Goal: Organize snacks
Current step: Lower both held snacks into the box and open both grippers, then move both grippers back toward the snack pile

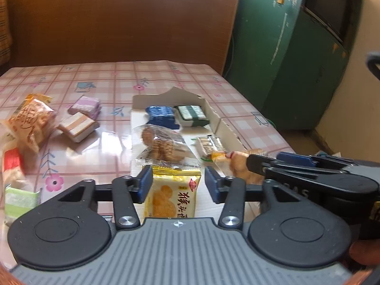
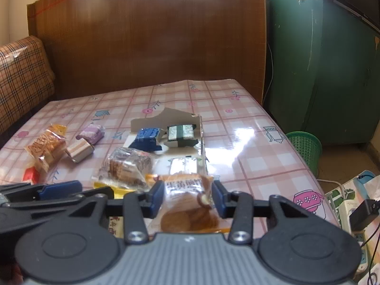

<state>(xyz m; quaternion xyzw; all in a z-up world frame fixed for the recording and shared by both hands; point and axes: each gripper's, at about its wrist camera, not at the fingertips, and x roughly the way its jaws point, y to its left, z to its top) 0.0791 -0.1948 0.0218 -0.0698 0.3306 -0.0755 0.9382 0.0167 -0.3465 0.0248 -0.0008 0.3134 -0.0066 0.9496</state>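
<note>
We have both grippers at the near end of the open box (image 1: 215,116), which lies toward the right edge of the table (image 1: 114,80). Our left gripper (image 1: 178,182) frames a yellow pack (image 1: 172,193); its fingers (image 1: 145,182) stand clear on the right side and only graze the left, so we count them released, with the pack resting in the box. Our right gripper (image 2: 188,199) straddles an orange pack (image 2: 187,204) of round biscuits, and its pads look to be pressing the wrapper on both sides, so we read it as grasped.

The box already has a blue pack (image 1: 162,116) and a green pack (image 1: 192,115) at its far end, a clear biscuit bag (image 1: 161,147) in the middle and a pale pack (image 1: 210,143) by the right wall. More snacks lie loose near the left edge: a purple pack (image 1: 85,106), a brown pack (image 1: 78,127) and an orange bag (image 1: 30,121).

To do this step well, we should lower the orange pack flat into the gap beside the yellow one, keep it off the clear bag, part the fingers only once it rests, and draw back straight so neither wrapper drags.
</note>
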